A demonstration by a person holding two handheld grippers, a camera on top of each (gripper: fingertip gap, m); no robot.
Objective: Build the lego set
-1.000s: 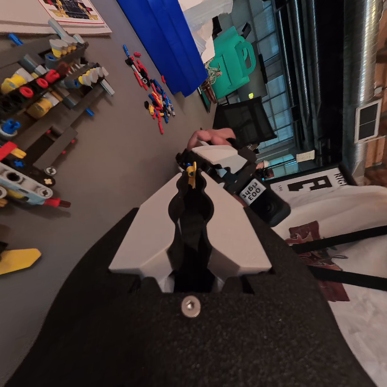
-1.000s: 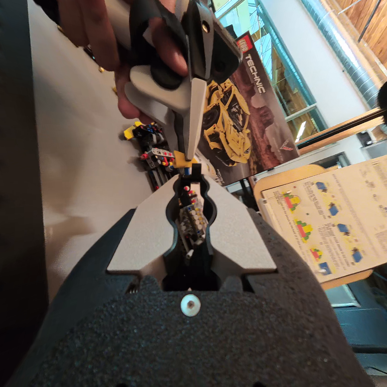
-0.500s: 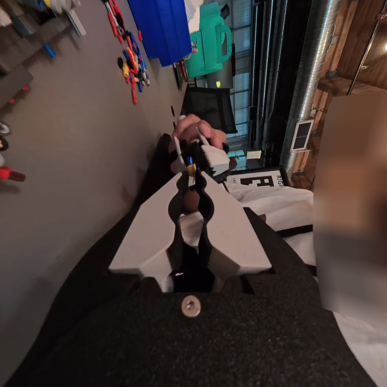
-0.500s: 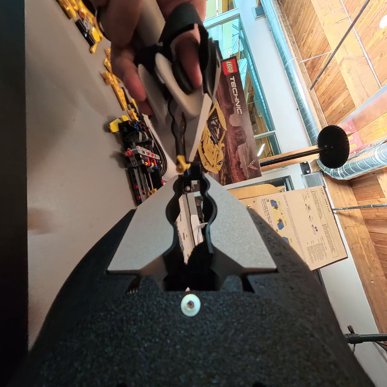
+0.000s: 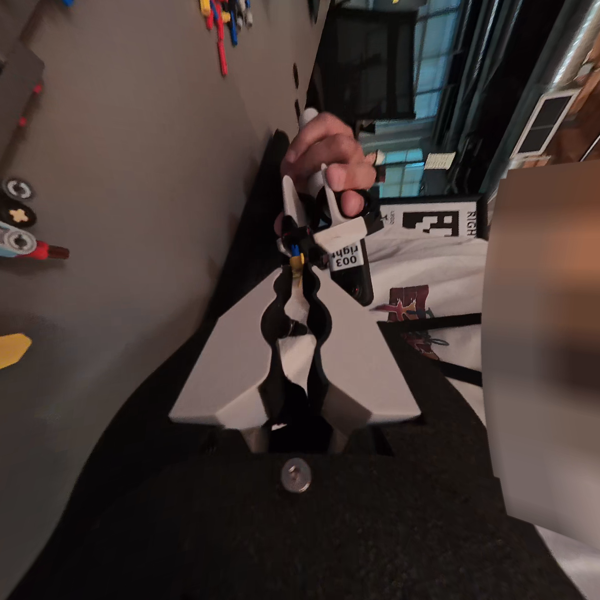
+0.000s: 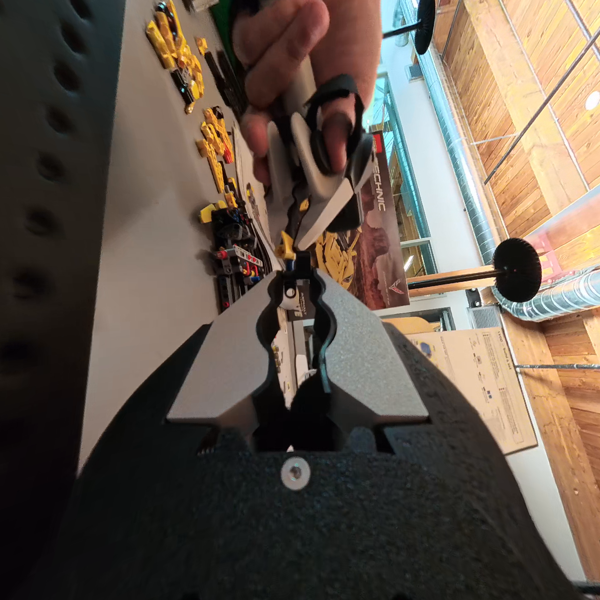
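My left gripper (image 5: pixel 298 274) is shut on a small yellow piece (image 5: pixel 297 262) with a blue pin (image 5: pixel 294 250) at its far end. My right gripper (image 6: pixel 297 276) is shut on a small black piece (image 6: pixel 303 263). The two grippers meet tip to tip in the air above the grey table (image 6: pixel 146 227), and the blue pin (image 6: pixel 290 264) sits between the yellow piece (image 6: pixel 285 247) and the black piece. Each view shows the other gripper, held by a hand: the right gripper (image 5: pixel 293 238) in the left wrist view, the left gripper (image 6: pixel 292 242) in the right wrist view.
A partly built black chassis (image 6: pixel 233 246) lies on the table below the tips. Yellow parts (image 6: pixel 181 55) lie farther off, with the set's box (image 6: pixel 367 259) behind. Loose red and blue pins (image 5: pixel 224 19), a grey beam assembly (image 5: pixel 19 242) and a yellow panel (image 5: pixel 13 349) lie on the table. The grippers are tip to tip, or close to it.
Both grippers have stayed tip to tip and turned together. The left view has swung away from the sorted parts. The right view has tilted up and shows more of the table's yellow parts.
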